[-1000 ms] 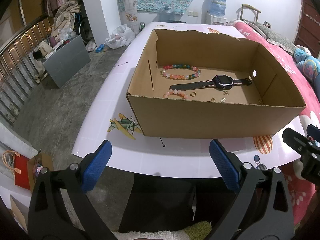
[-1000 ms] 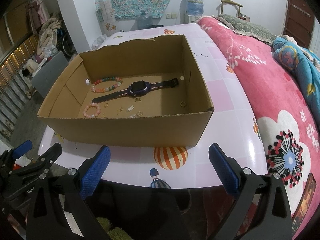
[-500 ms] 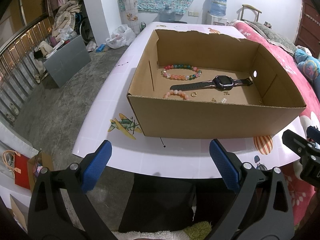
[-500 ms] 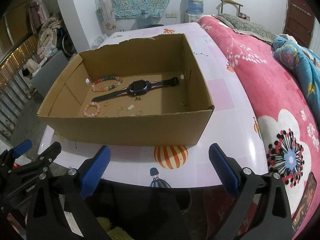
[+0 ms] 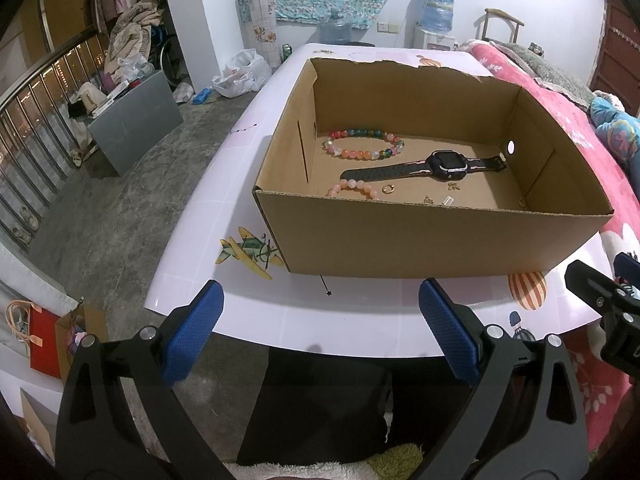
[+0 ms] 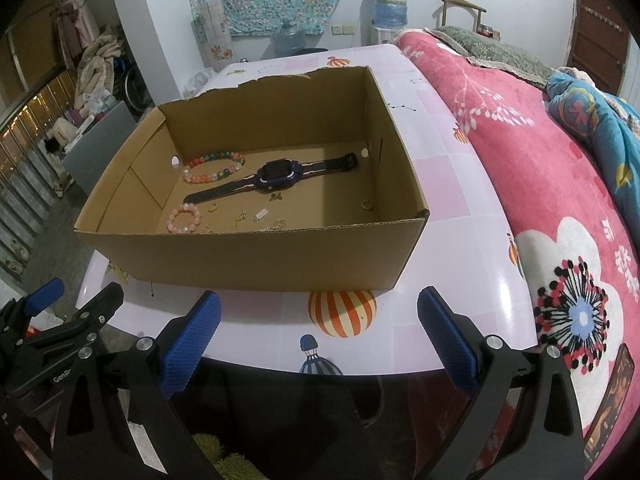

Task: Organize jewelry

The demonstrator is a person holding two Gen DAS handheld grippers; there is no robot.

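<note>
An open cardboard box (image 5: 420, 240) (image 6: 256, 256) stands on the white table. Inside lie a black watch (image 5: 444, 166) (image 6: 276, 174), a multicoloured bead bracelet (image 5: 362, 144) (image 6: 214, 166), a small pink bead bracelet (image 5: 352, 190) (image 6: 184, 218), a gold ring (image 5: 387, 189) (image 6: 367, 204) and small gold pieces (image 6: 262, 216). My left gripper (image 5: 320, 332) is open and empty, in front of the box at the table's near edge. My right gripper (image 6: 318, 332) is open and empty, likewise in front of the box.
The white table (image 5: 360, 320) carries balloon and plane stickers. A pink floral blanket (image 6: 560, 200) lies at the right. A grey cabinet (image 5: 132, 124) and a railing stand at the left on the floor. A red bag (image 5: 44, 336) sits low at the left.
</note>
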